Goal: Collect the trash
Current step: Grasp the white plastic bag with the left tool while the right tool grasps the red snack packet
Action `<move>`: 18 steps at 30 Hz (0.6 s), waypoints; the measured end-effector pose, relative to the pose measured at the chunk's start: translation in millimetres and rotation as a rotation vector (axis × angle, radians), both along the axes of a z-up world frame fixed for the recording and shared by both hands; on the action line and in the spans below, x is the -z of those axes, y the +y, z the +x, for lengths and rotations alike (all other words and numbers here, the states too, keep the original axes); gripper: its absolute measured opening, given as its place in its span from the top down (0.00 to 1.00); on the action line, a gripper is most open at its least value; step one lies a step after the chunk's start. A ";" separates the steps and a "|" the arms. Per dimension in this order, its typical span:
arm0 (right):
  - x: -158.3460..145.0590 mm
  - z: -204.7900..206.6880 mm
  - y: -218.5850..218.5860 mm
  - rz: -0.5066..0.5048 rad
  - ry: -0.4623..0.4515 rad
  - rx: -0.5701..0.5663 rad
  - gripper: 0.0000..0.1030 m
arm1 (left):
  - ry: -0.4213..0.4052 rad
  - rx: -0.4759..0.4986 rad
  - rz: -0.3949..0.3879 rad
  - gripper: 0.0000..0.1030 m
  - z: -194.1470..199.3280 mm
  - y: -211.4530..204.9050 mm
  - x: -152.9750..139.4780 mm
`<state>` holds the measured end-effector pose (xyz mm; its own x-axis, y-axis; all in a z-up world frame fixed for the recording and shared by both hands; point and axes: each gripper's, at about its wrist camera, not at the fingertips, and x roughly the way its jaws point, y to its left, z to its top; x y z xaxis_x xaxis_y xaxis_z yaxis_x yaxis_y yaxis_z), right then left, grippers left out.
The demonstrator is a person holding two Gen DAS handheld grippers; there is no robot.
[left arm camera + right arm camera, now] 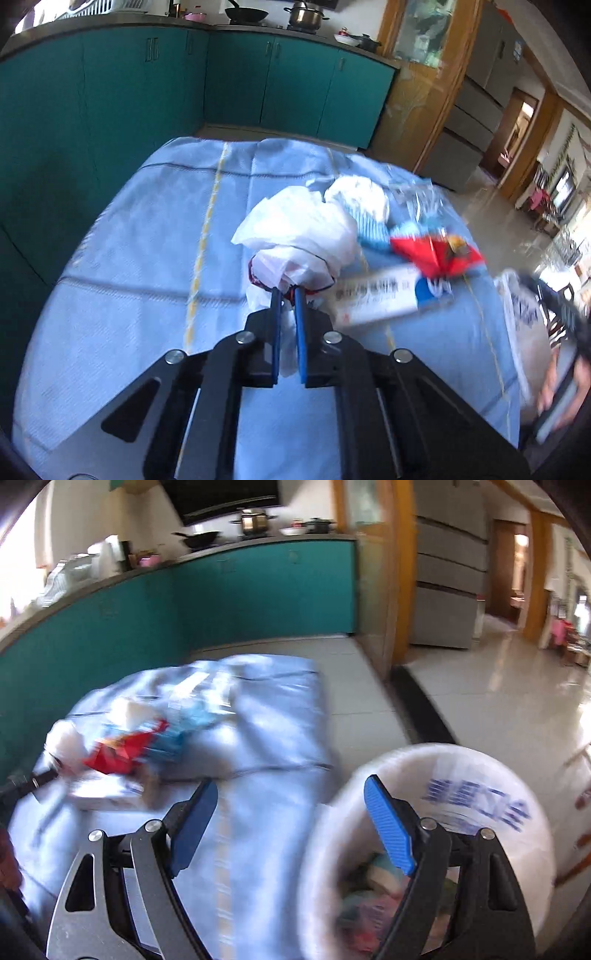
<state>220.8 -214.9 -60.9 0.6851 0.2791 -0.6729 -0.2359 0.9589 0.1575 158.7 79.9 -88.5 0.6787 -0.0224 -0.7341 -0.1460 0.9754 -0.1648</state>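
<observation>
**Trash run: part bagged, pile left on sheet**

While the left gripper [287, 292] pinches a white plastic wad [299, 236], jaws narrow on the film, the right gripper [291, 794] hangs wide apart and holds nothing.

- Bag [480, 771]: white with blue print, mouth open, under the right gripper, off the right edge of the blue sheet [258, 775]. Some soft coloured scraps already lie inside, blurred.
- Left on the sheet: red wrapper [428, 254], long white box [376, 299], blue-striped packet [373, 232], clear film [417, 195], a second white wad [358, 195]. All touch or overlap in one heap, just beside the held wad.
- Judgement: started, well short of done; most of the heap remains.
- Room: teal cabinets [110, 96] close off the left and far side. Open tile floor [498, 701] lies right, past the bag. The route from heap to bag looks unobstructed across the sheet.
</observation>
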 end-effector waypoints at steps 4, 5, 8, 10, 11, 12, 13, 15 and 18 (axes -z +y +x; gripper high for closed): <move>-17.1 26.6 56.5 0.027 0.018 -0.150 0.18 | 0.029 0.033 0.026 0.92 -42.3 4.3 -2.4; -19.3 32.0 71.2 0.010 0.016 -0.179 0.11 | 0.041 0.045 0.026 0.91 -48.8 4.1 -0.9; -13.2 39.3 109.9 -0.087 0.022 -0.211 0.10 | 0.060 0.064 0.059 0.83 -66.5 4.1 -1.7; 0.7 38.1 126.0 -0.120 0.042 -0.241 0.10 | 0.042 0.061 0.108 0.49 -73.6 4.1 -8.2; 6.1 36.5 130.3 -0.123 0.050 -0.255 0.11 | 0.021 0.054 0.125 0.42 -74.5 3.9 -12.0; 10.2 34.8 131.1 -0.124 0.057 -0.270 0.21 | -0.003 0.047 0.138 0.37 -75.8 3.7 -15.9; 13.0 32.2 133.3 -0.128 0.069 -0.290 0.28 | -0.024 0.044 0.147 0.35 -76.8 3.4 -20.2; 11.1 23.1 133.8 -0.124 0.062 -0.315 0.40 | -0.054 0.052 0.154 0.29 -76.4 0.4 -26.0; 5.8 6.7 126.3 -0.104 0.063 -0.360 0.48 | -0.069 0.071 0.157 0.25 -69.9 -7.2 -27.3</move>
